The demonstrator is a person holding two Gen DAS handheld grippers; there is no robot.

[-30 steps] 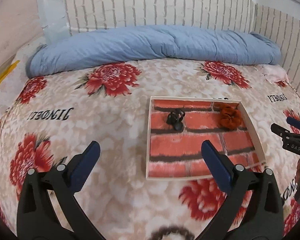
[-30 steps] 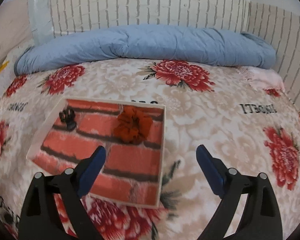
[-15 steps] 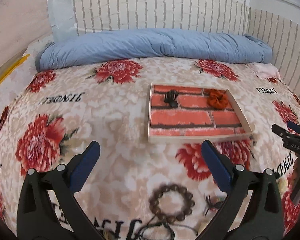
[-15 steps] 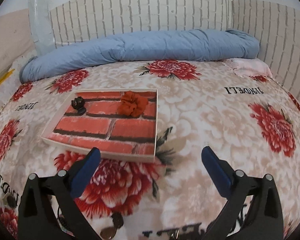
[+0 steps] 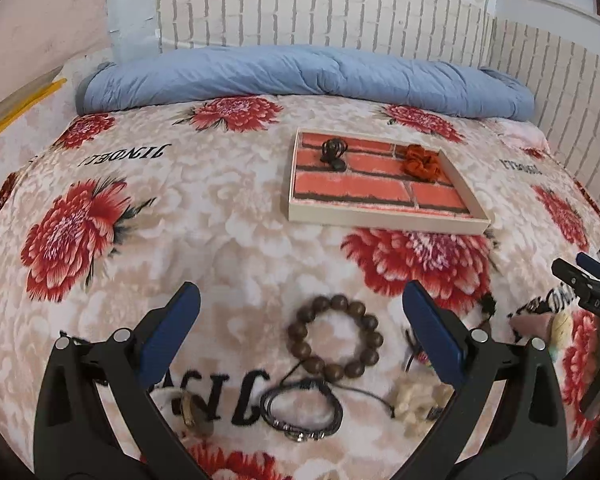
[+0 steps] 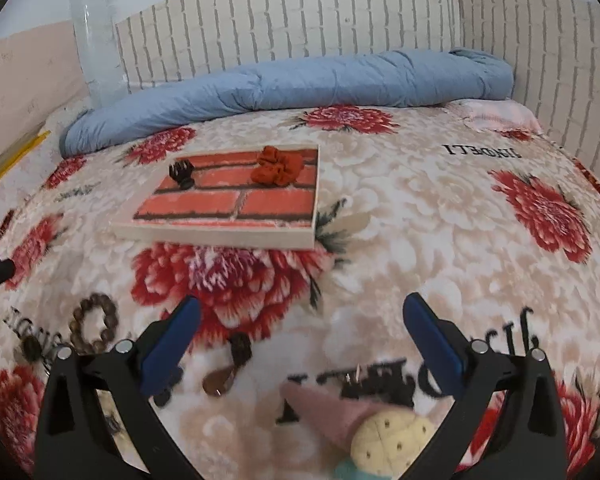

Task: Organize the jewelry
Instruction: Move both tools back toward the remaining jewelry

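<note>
The left gripper (image 5: 300, 332) hangs with its blue fingers (image 5: 168, 330) spread wide and nothing between the pads. Below the gap, on the flowered blanket (image 5: 220, 220), lies a brown bead bracelet (image 5: 335, 338); just nearer the camera is a dark cord bracelet (image 5: 300, 410), with a pale beaded piece (image 5: 416, 400) to its right.

The right gripper (image 6: 300, 340) is released too — fingers (image 6: 434, 344) far apart, gripping nothing. Under it sit a brown teardrop pendant (image 6: 220, 380) and, at the bottom edge, a soft pink-and-cream clip (image 6: 364, 428), blurred.

Farther up the bed stands the tray (image 5: 380, 219) with a brick-pattern lining. Inside it, near the far edge, are a black hair claw (image 5: 332, 152) on the left and an orange scrunchie (image 5: 420, 160) on the right — apart from each other. Behind the tray a rolled blue quilt (image 5: 300, 76) lies along the white brick-pattern wall (image 5: 320, 4).
</note>
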